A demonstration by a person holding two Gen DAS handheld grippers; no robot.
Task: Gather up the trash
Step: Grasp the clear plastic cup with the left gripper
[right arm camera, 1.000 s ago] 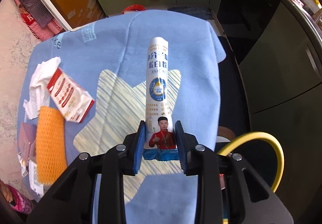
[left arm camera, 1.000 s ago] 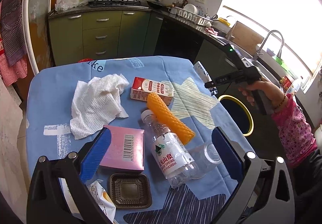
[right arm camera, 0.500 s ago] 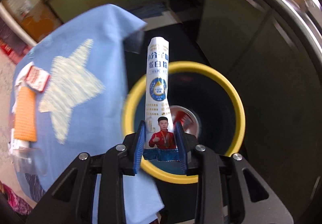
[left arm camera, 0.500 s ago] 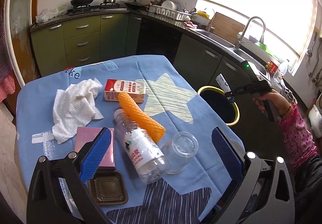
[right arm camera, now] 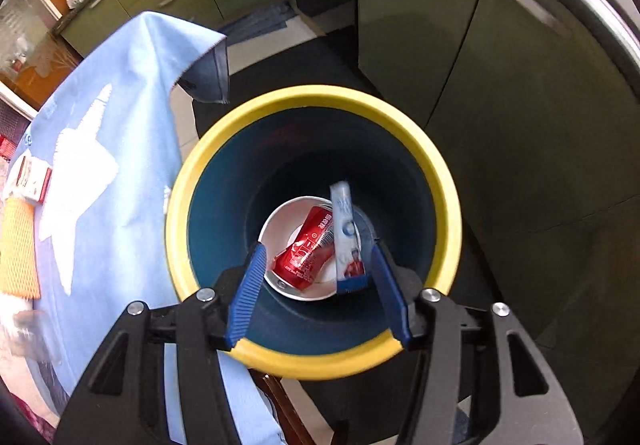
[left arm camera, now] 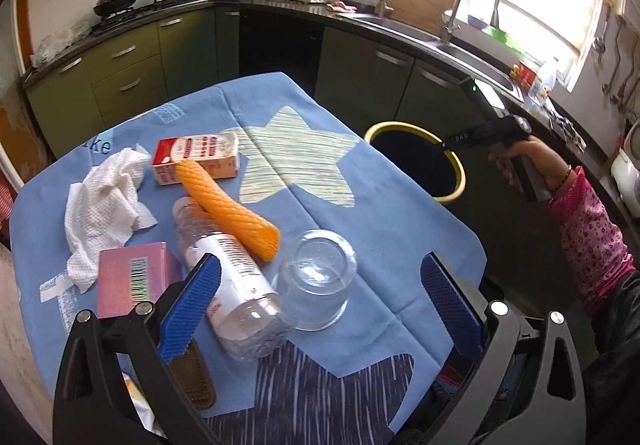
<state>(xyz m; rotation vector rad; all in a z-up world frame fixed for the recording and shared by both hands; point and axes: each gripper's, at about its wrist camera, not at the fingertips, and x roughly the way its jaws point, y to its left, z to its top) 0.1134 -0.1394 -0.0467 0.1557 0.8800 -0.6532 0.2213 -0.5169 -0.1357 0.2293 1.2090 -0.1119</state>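
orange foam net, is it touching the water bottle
Touching. The left wrist view shows the orange foam net lying across the water bottle near its cap end, overlapping it with no gap.

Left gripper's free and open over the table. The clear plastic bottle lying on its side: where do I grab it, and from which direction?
Take the clear plastic bottle across its labelled mid-body, coming straight down with the left gripper. It lies flat, base toward the gripper, so turn the fingers to span its width. The orange foam net rests over its neck and the glass jar crowds its base, so the middle looks freest.
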